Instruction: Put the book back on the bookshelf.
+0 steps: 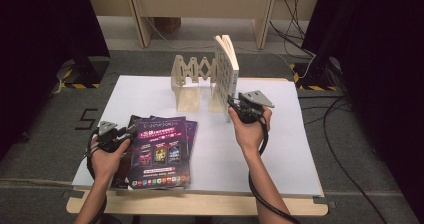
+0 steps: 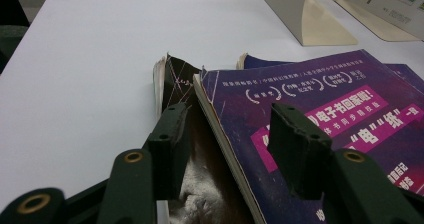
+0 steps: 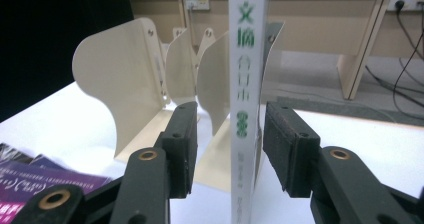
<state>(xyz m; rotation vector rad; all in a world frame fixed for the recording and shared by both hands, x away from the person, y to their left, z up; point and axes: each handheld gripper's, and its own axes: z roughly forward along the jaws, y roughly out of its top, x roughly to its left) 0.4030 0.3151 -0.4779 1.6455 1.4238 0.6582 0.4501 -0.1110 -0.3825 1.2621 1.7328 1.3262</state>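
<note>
My right hand-held gripper [image 3: 227, 149] stands with its jaws apart around the spine of the upright white book [image 3: 246, 99]; a gap shows on each side, so the pads are not yet pressing; that book stands on the white counter [image 1: 280, 149], leaning against the right end of the wooden expanding book rack [image 1: 192, 79]; seen from the high view, the right hand-held gripper [image 1: 235, 106] meets the book at its lower near edge.

My left hand-held gripper [image 2: 227, 134] is also unclenched, its jaws straddling the near left edge of the purple book [image 2: 320, 104], which lies on top of a loose stack at the near left of the counter; a darker book [image 2: 175, 84] sticks out beneath it; the pads are not yet biting on the cover.

To do this well, I judge that I should centre the white spine squarely between the right pads and close low on it, so the book does not twist or tip off the rack; on the left, I would slide one jaw fully under the purple cover alone, so that the darker book underneath stays behind.

The spine carries green Chinese characters running downward, too partial for me to read with confidence; the purple cover bears pink banners with white Chinese print and three bracketed ovals of small text, too blurred to make out.
</note>
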